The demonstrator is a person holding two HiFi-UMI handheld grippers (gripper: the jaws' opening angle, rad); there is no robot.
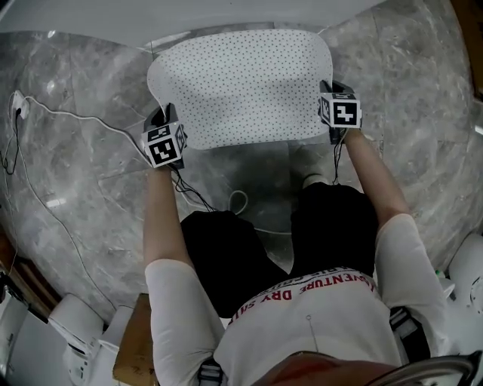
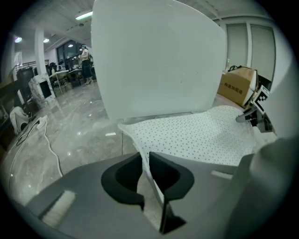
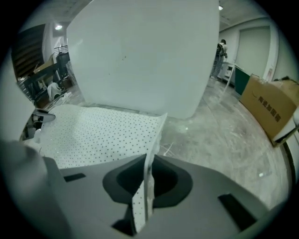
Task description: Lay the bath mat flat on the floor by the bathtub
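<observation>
The white bath mat (image 1: 241,87) with small dark dots is spread low over the grey marble floor, its far edge close to the white bathtub (image 1: 189,13). My left gripper (image 1: 160,127) is shut on the mat's near left corner. My right gripper (image 1: 332,113) is shut on the near right corner. In the left gripper view the mat (image 2: 201,135) runs from the closed jaws toward the tub wall (image 2: 159,56). In the right gripper view a fold of the mat (image 3: 107,133) stands pinched between the jaws, with the tub (image 3: 145,56) behind it.
A white cable (image 1: 53,151) trails over the floor at the left. A cardboard box (image 3: 271,105) lies on the floor to the right, and another brown box (image 1: 136,347) stands by the person's left side. The person's legs and dark shorts (image 1: 249,241) are just behind the mat.
</observation>
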